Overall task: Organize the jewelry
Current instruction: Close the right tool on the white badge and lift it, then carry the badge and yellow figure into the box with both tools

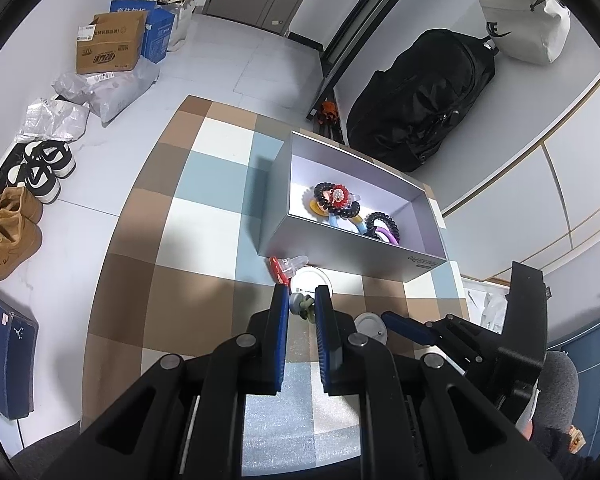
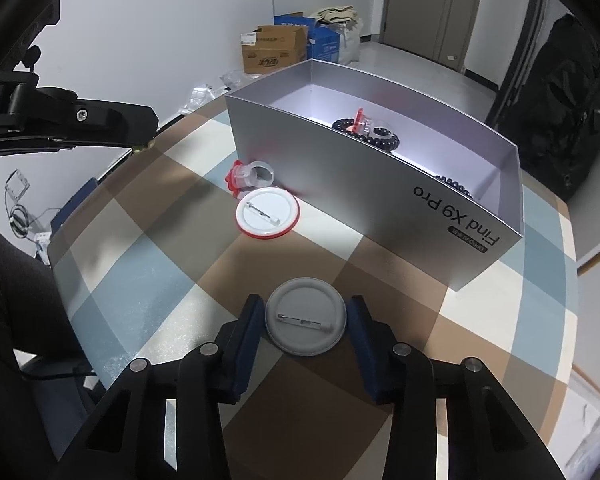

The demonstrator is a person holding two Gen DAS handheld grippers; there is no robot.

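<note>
Checked table carrying open box at 1 o'clock; left gripper pinching small charm, possibly slipping out mid-carry; right gripper straddling grey badge, fingers wide, flat disc likely skidding; red badge waiting at 11.

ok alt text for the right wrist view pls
Open right tongs straddle a grey pin badge lying face down on a checked tablecloth. Beyond sit a red-rimmed badge, a red clip and a silver box holding hair ties.
</note>
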